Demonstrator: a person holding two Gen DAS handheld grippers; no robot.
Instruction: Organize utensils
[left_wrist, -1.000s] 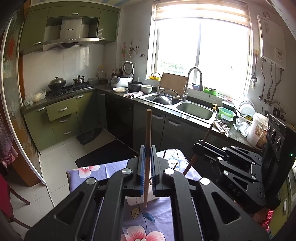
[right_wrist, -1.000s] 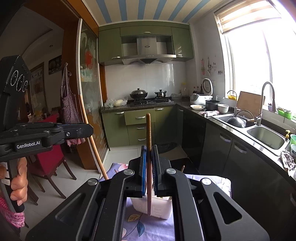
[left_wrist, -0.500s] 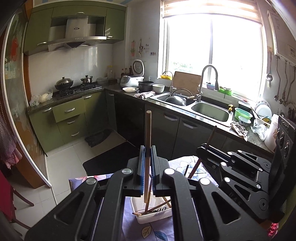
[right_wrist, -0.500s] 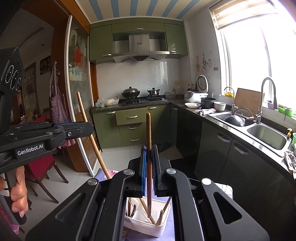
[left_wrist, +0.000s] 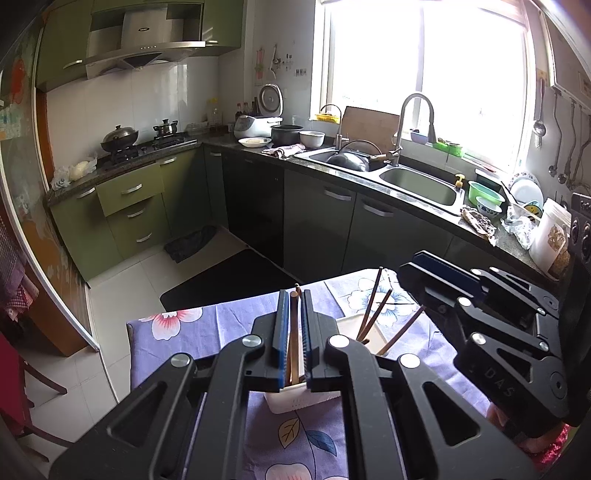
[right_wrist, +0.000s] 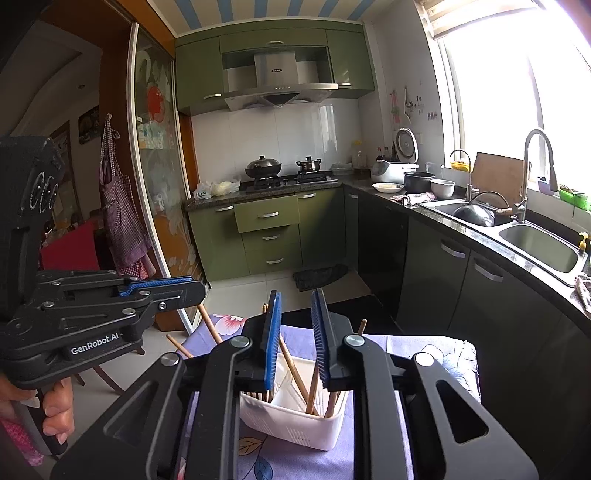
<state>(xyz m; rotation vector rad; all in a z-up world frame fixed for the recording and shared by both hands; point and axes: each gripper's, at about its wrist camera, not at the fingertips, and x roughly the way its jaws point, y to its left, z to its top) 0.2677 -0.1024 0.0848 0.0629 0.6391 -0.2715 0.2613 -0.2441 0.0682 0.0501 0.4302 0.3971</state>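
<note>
My left gripper (left_wrist: 294, 293) is shut on a pale wooden chopstick (left_wrist: 294, 332) that stands upright, its lower end inside the white slotted basket (left_wrist: 295, 402). Several brown chopsticks (left_wrist: 373, 310) lean in that basket. In the right wrist view my right gripper (right_wrist: 296, 295) hangs just above the basket (right_wrist: 295, 421); its jaws are opening and nothing is pressed between the blue pads. Chopsticks (right_wrist: 291, 369) rest slanted in the basket below. The left gripper (right_wrist: 166, 291) shows at the left with its chopstick (right_wrist: 208, 325), and the right gripper (left_wrist: 424, 277) shows at the right of the left view.
The basket stands on a small table with a purple flowered cloth (left_wrist: 229, 317). Beyond it lie a dark floor mat (left_wrist: 229, 280), dark cabinets and a counter with a double sink (left_wrist: 417, 181). A person's hand (right_wrist: 55, 417) grips the left handle. Red chairs (right_wrist: 74, 251) stand at the left.
Both grippers have sunk toward the basket. The right jaws have parted and the dark chopstick they held now lies in the basket. The left still holds its pale chopstick.
</note>
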